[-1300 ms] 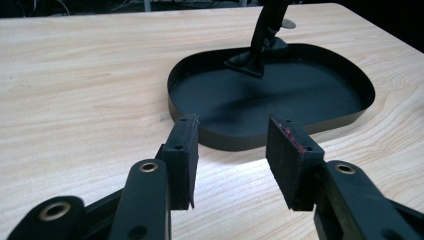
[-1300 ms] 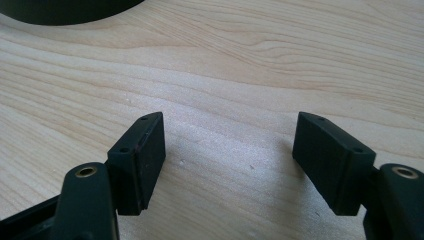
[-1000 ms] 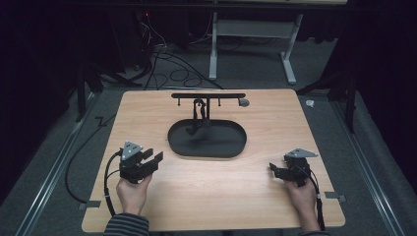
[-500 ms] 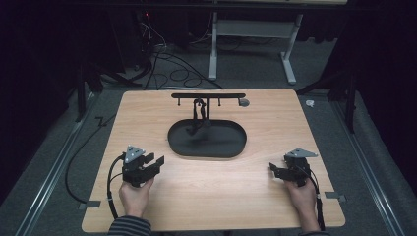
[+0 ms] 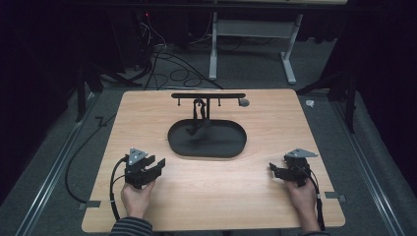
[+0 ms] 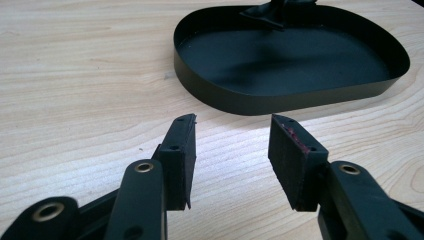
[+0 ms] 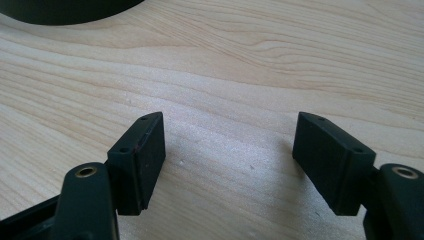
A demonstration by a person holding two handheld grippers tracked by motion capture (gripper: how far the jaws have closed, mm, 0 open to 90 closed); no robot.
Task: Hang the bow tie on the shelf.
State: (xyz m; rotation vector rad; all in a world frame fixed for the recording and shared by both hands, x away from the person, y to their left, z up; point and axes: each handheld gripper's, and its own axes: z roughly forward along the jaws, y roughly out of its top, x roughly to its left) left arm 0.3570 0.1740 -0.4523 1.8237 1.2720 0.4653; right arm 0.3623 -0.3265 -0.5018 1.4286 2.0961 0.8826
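Observation:
A black oval tray (image 5: 231,150) lies in the middle of the wooden table (image 5: 147,113), with a black T-shaped rack (image 5: 209,96) rising from its far side. A dark strap-like item (image 5: 197,115) hangs from the rack down into the tray. My left gripper (image 5: 156,163) is held low over the table at the near left, open and empty. In the left gripper view its jaws (image 6: 232,125) point at the tray's near rim (image 6: 260,102). My right gripper (image 5: 275,169) is at the near right, also open and empty (image 7: 227,122) over bare wood, with the tray's edge (image 7: 60,12) far off.
A small grey round piece (image 5: 243,103) lies on the table by the rack's right end. Cables (image 5: 115,182) trail from both grippers over the near edge. A white desk frame (image 5: 251,29) and loose cables stand on the floor beyond the table.
The left gripper has shifted slightly to the right and toward the near edge. The right gripper has kept still.

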